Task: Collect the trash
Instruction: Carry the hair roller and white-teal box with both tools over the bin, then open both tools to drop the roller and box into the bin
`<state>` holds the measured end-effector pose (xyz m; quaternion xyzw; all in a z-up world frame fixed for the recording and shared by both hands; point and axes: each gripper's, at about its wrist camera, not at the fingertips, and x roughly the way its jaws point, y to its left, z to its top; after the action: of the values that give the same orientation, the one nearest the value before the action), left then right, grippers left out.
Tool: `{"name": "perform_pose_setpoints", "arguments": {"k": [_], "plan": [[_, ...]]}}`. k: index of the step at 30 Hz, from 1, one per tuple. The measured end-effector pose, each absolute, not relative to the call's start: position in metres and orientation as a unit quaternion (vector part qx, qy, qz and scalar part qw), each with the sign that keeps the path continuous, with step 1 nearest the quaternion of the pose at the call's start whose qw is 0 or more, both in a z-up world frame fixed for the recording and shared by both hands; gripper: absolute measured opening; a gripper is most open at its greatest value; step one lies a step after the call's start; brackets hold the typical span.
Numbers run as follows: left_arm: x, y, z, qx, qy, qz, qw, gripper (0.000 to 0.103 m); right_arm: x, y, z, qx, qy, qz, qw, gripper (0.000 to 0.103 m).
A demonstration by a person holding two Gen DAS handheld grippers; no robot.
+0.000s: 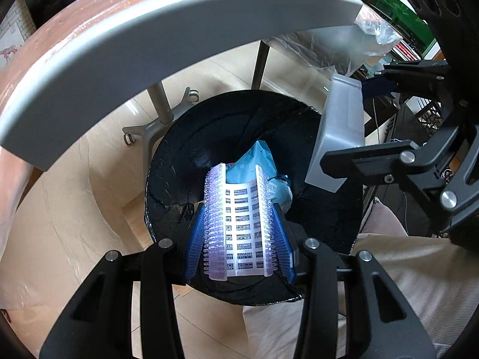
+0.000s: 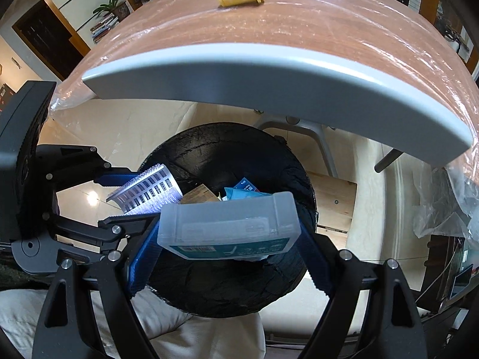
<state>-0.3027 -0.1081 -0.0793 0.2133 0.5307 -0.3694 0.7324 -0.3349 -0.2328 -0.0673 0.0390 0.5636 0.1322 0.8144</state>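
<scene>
While over black-lined bin (image 1: 179,155), left claw (image 1: 239,224) grips bristly roller (image 1: 239,221); right claw (image 2: 230,233) grips frosted box (image 2: 227,224).

Both wrist views angled steeply down, close over the black-lined bin (image 1: 209,137), table edge (image 2: 269,89) apparently shared above
</scene>
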Motion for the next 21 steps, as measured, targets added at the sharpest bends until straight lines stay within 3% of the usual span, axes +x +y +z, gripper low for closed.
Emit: {"name": "perform_pose_setpoints", "arguments": {"k": [5, 7, 8, 12, 17, 21], "plan": [[-0.305, -0.111, -0.082, 0.209, 0.513, -0.375, 0.743, 0.048, -0.332, -0.235, -0.073, 0.033, 0.567, 0.13, 0.813, 0.083], [-0.304, -0.11, -0.079, 0.204, 0.508, -0.377, 0.747, 0.07, -0.331, -0.237, -0.073, 0.032, 0.564, 0.125, 0.815, 0.083], [-0.303, -0.109, -0.077, 0.2, 0.505, -0.379, 0.749, 0.072, -0.331, -0.238, -0.073, 0.036, 0.564, 0.126, 0.815, 0.083], [-0.299, -0.104, -0.068, 0.184, 0.502, -0.381, 0.754, 0.077, -0.332, -0.246, -0.067, 0.052, 0.56, 0.122, 0.818, 0.092], [-0.301, -0.093, -0.044, 0.158, 0.495, -0.387, 0.762, 0.077, -0.339, -0.253, -0.051, 0.058, 0.546, 0.121, 0.827, 0.092], [-0.309, -0.084, 0.002, 0.145, 0.453, -0.406, 0.78, 0.077, -0.35, -0.26, -0.002, 0.048, 0.492, 0.125, 0.86, 0.092]]}}
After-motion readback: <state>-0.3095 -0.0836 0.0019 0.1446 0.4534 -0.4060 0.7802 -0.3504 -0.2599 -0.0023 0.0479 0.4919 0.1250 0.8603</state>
